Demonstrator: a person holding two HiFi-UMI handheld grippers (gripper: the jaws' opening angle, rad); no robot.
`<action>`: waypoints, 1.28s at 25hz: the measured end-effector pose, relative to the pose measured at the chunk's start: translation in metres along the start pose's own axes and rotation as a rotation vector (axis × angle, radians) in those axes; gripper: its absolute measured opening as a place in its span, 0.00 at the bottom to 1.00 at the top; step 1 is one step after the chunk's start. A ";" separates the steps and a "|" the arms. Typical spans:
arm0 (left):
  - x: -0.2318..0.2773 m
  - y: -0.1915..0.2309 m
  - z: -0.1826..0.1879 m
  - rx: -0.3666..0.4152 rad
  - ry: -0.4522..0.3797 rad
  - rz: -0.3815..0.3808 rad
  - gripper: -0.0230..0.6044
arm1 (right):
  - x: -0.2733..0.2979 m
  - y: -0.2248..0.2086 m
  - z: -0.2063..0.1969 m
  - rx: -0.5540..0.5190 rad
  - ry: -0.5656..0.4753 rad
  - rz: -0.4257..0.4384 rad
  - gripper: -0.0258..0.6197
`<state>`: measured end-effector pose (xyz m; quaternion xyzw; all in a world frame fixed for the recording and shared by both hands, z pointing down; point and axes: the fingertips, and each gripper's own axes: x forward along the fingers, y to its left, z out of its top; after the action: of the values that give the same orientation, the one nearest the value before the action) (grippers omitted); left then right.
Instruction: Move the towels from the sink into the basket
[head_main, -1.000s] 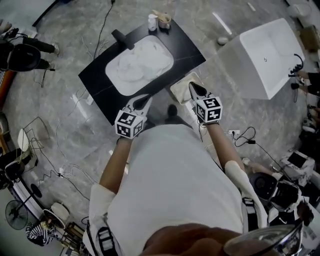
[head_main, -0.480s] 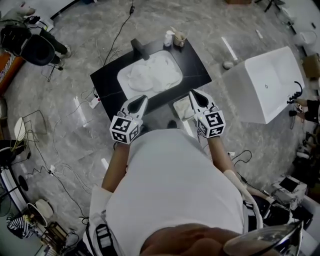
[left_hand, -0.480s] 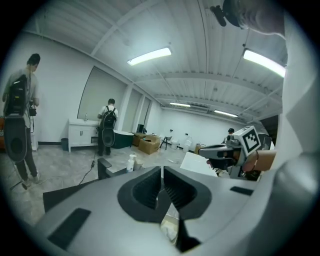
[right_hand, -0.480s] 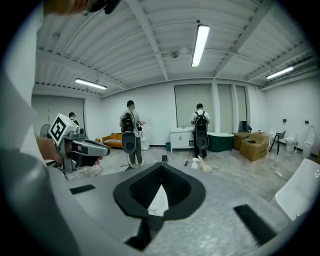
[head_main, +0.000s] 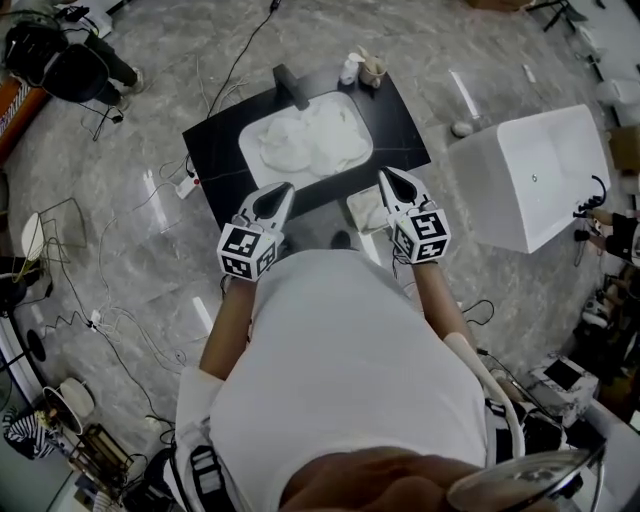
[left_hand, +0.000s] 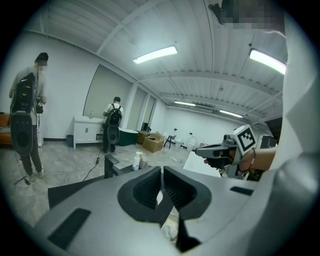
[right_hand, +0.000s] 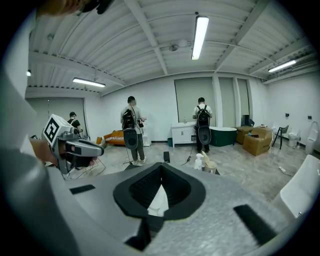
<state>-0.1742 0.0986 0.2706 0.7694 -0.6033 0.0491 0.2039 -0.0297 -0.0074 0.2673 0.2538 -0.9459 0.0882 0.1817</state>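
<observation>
White towels (head_main: 310, 140) lie heaped in the white sink (head_main: 252, 152), which is set in a black counter (head_main: 215, 150). A pale basket (head_main: 364, 210) stands on the floor by the counter's near right edge, partly hidden by my right gripper. My left gripper (head_main: 284, 188) hovers over the counter's near edge, short of the sink, shut and empty. My right gripper (head_main: 386, 173) hangs beside it over the near right corner, also shut and holding nothing. In the left gripper view my left gripper's (left_hand: 162, 169) jaws meet. My right gripper's (right_hand: 161, 165) jaws also meet in its own view.
A black faucet (head_main: 290, 87), a white bottle (head_main: 348, 68) and a cup (head_main: 374, 70) stand at the counter's far side. A white bathtub (head_main: 530, 175) sits to the right. Cables (head_main: 150, 200) and camera gear (head_main: 60, 65) lie on the floor at left. People (right_hand: 131, 127) stand farther off.
Both grippers have risen and come forward to the counter's near edge. Their jaws stay shut and the towels have not moved.
</observation>
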 end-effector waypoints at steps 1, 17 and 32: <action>0.001 0.003 -0.002 -0.004 0.005 0.004 0.07 | 0.007 0.000 -0.003 -0.004 0.019 0.008 0.04; 0.030 0.064 -0.065 -0.119 0.102 0.047 0.07 | 0.178 -0.011 -0.108 -0.111 0.355 0.161 0.28; 0.053 0.103 -0.149 -0.273 0.165 0.082 0.07 | 0.311 -0.029 -0.275 -0.092 0.671 0.099 0.60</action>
<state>-0.2321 0.0863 0.4498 0.7025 -0.6167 0.0379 0.3532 -0.1833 -0.1005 0.6428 0.1561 -0.8476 0.1329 0.4894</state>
